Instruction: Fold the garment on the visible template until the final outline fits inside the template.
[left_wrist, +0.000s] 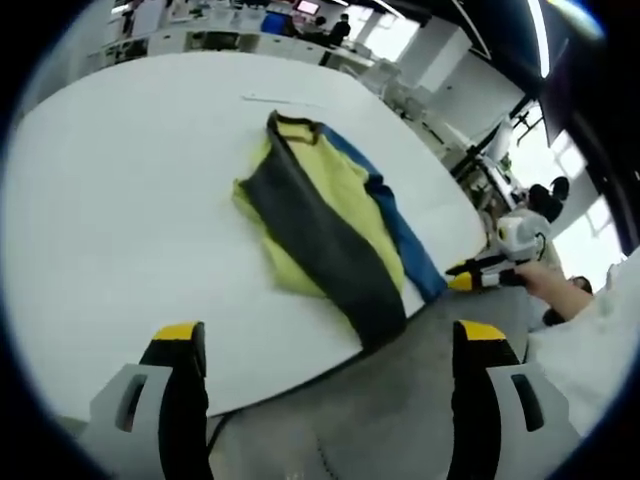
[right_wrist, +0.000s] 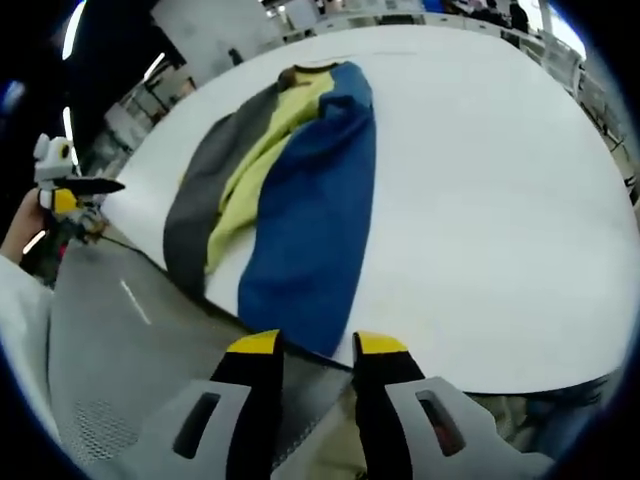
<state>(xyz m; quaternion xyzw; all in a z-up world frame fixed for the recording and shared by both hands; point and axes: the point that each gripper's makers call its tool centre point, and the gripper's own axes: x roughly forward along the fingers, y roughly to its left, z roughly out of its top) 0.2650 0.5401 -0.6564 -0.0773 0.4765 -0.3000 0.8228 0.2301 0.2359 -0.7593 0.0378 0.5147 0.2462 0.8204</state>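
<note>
A garment (left_wrist: 320, 215) in yellow, dark grey and blue lies folded lengthwise on the white table (left_wrist: 130, 200). Its collar points to the far side and its lower end reaches the near table edge. In the right gripper view the blue side of the garment (right_wrist: 315, 220) faces up, and the hem slightly overhangs the edge. My left gripper (left_wrist: 330, 340) stands wide open off the table edge, short of the garment's grey end. My right gripper (right_wrist: 318, 345) is open with a narrower gap, just short of the blue hem, with nothing between its fingers. A hand holds the right gripper (left_wrist: 490, 268) beside the table.
A short thin line (left_wrist: 280, 100) marks the table beyond the collar. Grey floor (left_wrist: 420, 400) lies below the near table edge. The left gripper (right_wrist: 70, 195) hangs off the table's left side. Desks and people stand far behind the table (right_wrist: 480, 180).
</note>
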